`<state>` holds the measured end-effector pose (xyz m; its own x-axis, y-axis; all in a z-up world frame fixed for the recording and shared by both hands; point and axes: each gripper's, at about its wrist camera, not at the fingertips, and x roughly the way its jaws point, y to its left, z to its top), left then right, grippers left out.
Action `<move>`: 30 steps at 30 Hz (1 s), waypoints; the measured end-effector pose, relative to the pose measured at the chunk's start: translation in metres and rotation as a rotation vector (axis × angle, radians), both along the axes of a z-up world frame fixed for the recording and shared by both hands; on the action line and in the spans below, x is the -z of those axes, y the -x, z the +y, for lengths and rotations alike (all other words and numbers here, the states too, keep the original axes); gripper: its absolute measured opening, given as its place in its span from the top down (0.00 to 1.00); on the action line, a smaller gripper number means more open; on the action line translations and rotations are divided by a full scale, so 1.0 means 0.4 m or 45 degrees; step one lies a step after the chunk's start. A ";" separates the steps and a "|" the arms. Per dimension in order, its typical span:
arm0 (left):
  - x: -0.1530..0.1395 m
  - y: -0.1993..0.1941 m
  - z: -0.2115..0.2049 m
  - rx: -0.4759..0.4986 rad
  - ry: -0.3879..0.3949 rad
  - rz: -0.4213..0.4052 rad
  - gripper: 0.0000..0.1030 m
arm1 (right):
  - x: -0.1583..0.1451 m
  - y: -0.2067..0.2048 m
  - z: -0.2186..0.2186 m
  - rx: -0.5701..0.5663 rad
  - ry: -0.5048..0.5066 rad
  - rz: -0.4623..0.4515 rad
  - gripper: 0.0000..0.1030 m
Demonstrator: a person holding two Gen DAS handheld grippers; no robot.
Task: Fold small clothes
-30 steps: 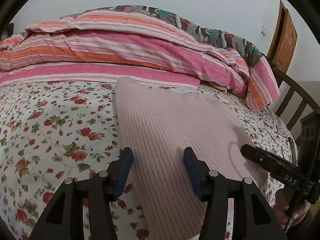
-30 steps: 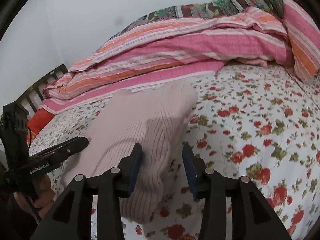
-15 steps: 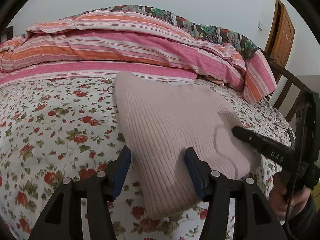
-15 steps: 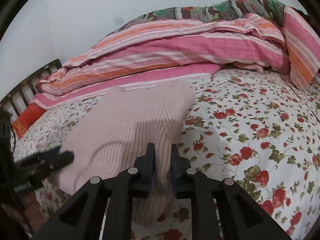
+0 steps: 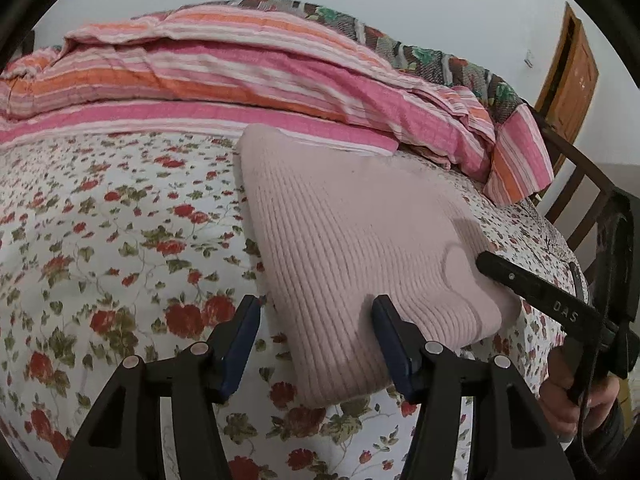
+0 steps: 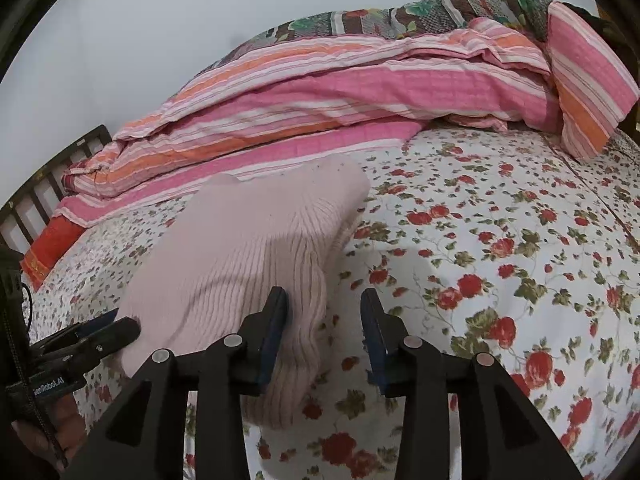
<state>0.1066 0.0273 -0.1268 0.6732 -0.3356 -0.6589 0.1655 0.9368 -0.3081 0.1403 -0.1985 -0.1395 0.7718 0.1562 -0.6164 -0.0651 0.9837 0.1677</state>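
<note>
A folded pink knit garment (image 5: pixel 352 248) lies on the flowered bed (image 5: pixel 100 240), between its near edge and the striped quilt (image 5: pixel 240 80) heaped along the far side. The left gripper (image 5: pixel 316 344) stands half open, its fingers (image 5: pixel 244 340) astride the garment's near corner without pressing it. The right gripper (image 6: pixel 324 336) is opening, the knit's thick folded edge just inside its left finger, not pinched. Judged from here, the fold looks nearly finished; squaring it calls for light, even presses along the edges, never a tug that drags layers apart.
</note>
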 end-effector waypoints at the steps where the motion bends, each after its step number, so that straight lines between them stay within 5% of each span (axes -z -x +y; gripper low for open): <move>1: 0.001 -0.001 -0.001 -0.006 0.006 0.013 0.45 | -0.002 0.003 0.001 0.005 0.006 0.009 0.64; 14: -0.086 0.042 -0.019 -0.062 -0.047 0.006 0.45 | -0.078 0.061 -0.010 0.058 0.057 0.074 0.56; 22: -0.209 0.129 -0.030 -0.126 -0.162 -0.091 0.31 | -0.166 0.143 -0.010 0.103 0.136 0.045 0.28; 27: -0.280 0.209 -0.033 -0.177 -0.242 -0.168 0.22 | -0.222 0.218 -0.010 0.127 0.166 0.017 0.22; 30: -0.311 0.247 -0.041 -0.192 -0.272 -0.185 0.22 | -0.260 0.272 -0.014 0.138 0.156 -0.040 0.07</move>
<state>0.0076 0.0109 -0.0025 0.7976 -0.0890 -0.5966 0.0477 0.9953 -0.0847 0.0316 -0.2042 -0.0357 0.7992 -0.0036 -0.6010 0.0391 0.9982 0.0460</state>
